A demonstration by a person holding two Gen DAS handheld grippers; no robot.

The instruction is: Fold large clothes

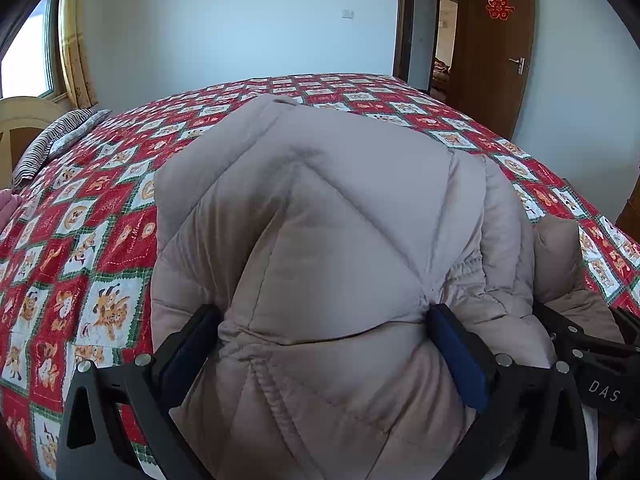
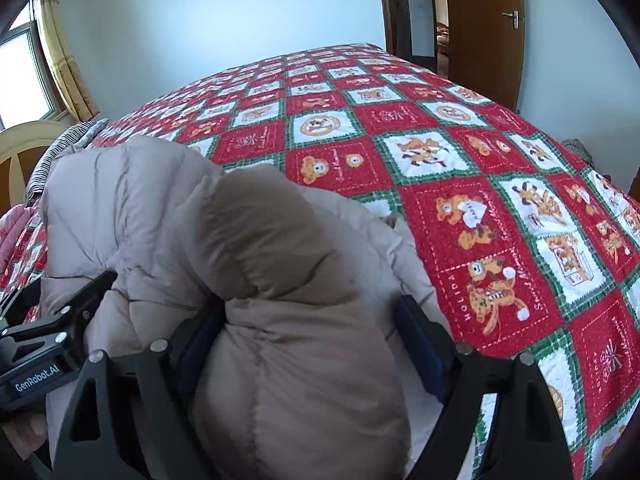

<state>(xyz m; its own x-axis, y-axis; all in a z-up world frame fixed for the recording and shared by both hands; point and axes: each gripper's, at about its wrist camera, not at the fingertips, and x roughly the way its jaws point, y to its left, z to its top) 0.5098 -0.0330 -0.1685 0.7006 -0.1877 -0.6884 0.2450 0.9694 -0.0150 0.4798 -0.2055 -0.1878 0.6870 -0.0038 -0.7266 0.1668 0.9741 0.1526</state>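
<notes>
A thick fold of the beige padded coat (image 1: pixel 320 240) bulges between the fingers of the left hand-held gripper (image 1: pixel 324 328), and another fold fills the right hand-held gripper (image 2: pixel 308 320). Both stand wide, their blue pads pressed on the fabric. The fingertips are partly hidden by the coat. Farther away, the coat lies on the bed (image 2: pixel 460 160) with its red checked cover.

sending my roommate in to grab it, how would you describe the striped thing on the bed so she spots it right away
Start at the big bed with the red, white and green patchwork quilt. Go to its far left end by the pale curved headboard, under the window. The striped pillow lies there, the only thing with thin dark and light stripes, unlike the plain beige puffer coat mid-bed.
</notes>
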